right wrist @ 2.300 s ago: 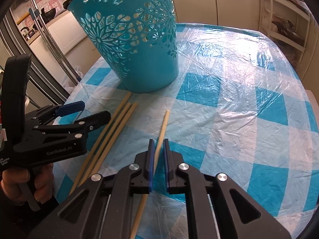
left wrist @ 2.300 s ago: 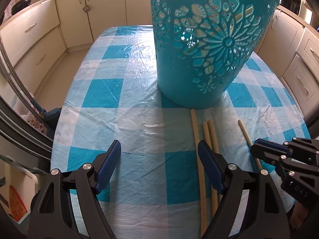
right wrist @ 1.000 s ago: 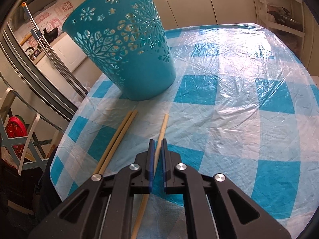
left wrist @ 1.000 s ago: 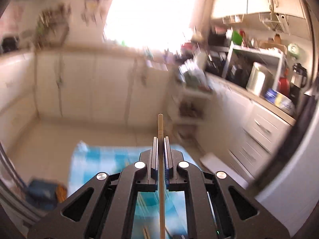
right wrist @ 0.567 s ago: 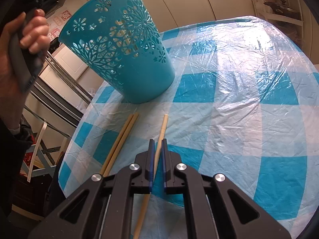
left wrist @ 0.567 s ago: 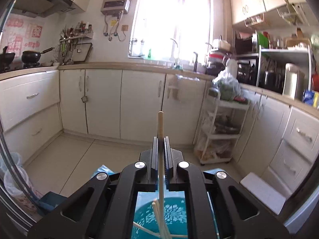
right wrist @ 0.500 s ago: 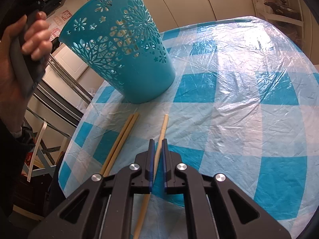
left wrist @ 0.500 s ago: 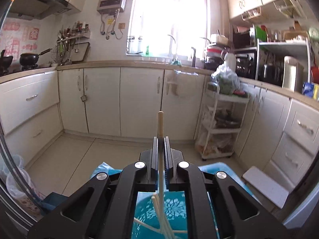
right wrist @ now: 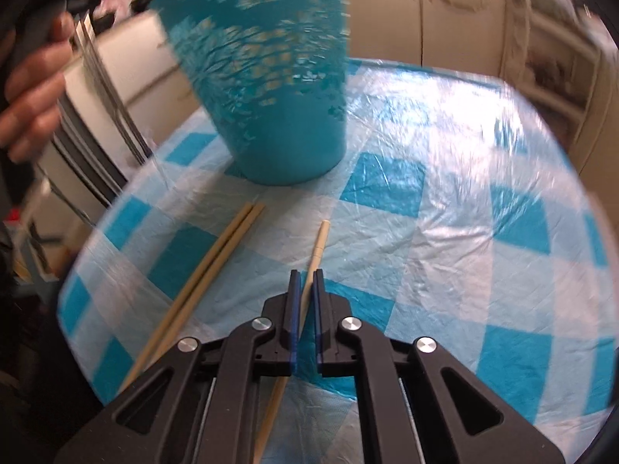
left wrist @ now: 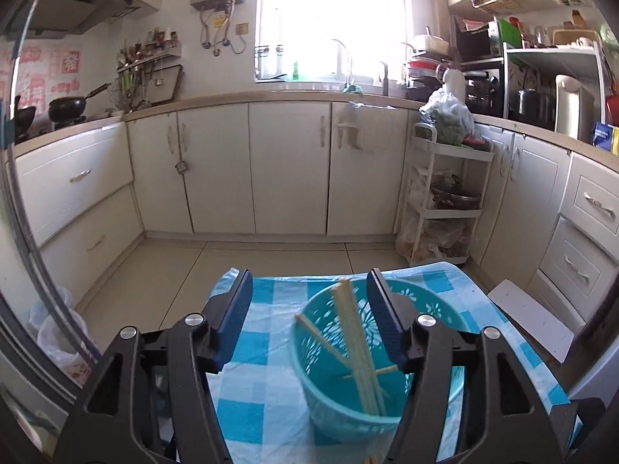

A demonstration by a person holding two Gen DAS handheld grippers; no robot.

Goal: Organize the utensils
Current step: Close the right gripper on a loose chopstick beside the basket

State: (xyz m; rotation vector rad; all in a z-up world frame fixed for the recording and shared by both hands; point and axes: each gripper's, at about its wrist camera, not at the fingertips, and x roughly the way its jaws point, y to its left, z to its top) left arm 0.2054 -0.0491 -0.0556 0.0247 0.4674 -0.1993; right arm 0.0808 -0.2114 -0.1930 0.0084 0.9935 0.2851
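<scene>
Chopsticks in basket: several chopsticks (left wrist: pixel 358 342) stand slanted inside the teal basket (left wrist: pixel 309 386), apparently done.
Chopsticks left: a pair (right wrist: pixel 205 270) lies near the table's left edge; a single chopstick (right wrist: pixel 317 247) lies beside it.
Left gripper (left wrist: pixel 309 319): jaws wide apart, holding nothing, above the basket.
Right gripper (right wrist: pixel 303 321): narrow, closed on the single chopstick, likely next to go.
Surface: blue-and-white checked tablecloth (right wrist: pixel 445 208) under clear plastic.
Room: kitchen, cream cabinets (left wrist: pixel 286 166), bright window.

Chopsticks (left wrist: pixel 359 348) stand in the basket (left wrist: pixel 309 367); others (right wrist: pixel 209 266) lie before it.
</scene>
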